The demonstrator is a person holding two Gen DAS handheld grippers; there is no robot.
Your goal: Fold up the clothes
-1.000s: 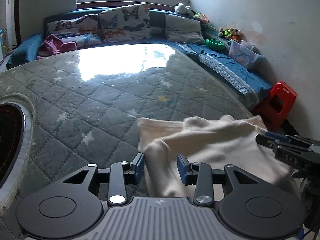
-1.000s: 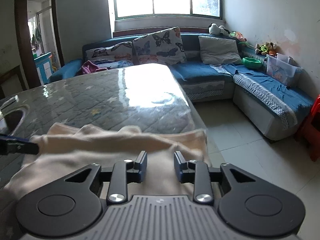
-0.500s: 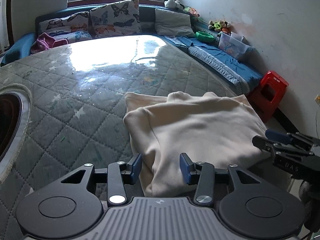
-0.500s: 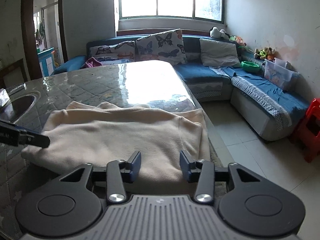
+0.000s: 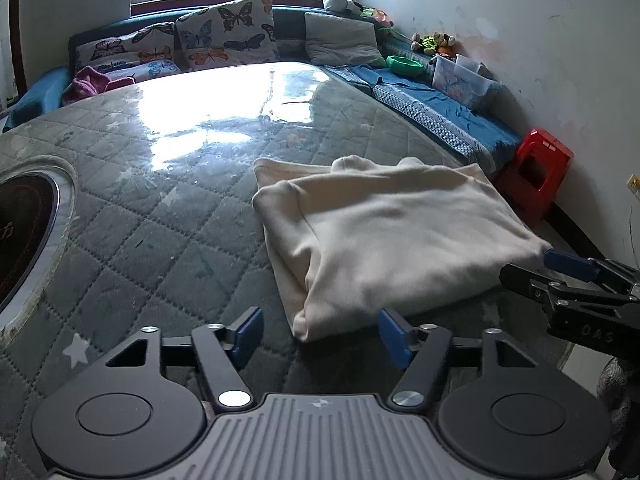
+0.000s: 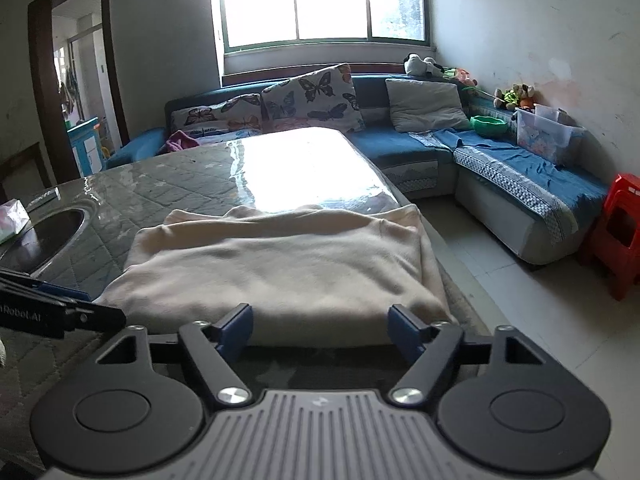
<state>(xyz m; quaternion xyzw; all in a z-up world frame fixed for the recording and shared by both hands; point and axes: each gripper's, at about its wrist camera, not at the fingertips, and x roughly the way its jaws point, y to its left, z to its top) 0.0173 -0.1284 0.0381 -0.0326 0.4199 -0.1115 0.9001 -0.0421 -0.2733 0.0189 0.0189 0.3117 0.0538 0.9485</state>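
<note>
A cream garment [image 5: 392, 236] lies folded flat on the quilted table [image 5: 168, 200] near its right edge; it also shows in the right wrist view [image 6: 280, 264]. My left gripper [image 5: 320, 336] is open and empty, just short of the garment's near left corner. My right gripper [image 6: 320, 326] is open and empty, at the garment's near edge. The right gripper also shows at the right of the left wrist view [image 5: 568, 276]. The left gripper's tip shows at the left of the right wrist view [image 6: 60, 308].
A round inset burner [image 5: 24, 232] sits in the table at the left. A blue corner sofa [image 6: 440, 152] with butterfly cushions stands behind and to the right. A red stool [image 6: 616, 232] stands on the floor at the right.
Both grippers have opened wider and drawn back from the garment. The garment, held up and bunched a second ago, now lies folded flat on the table.
</note>
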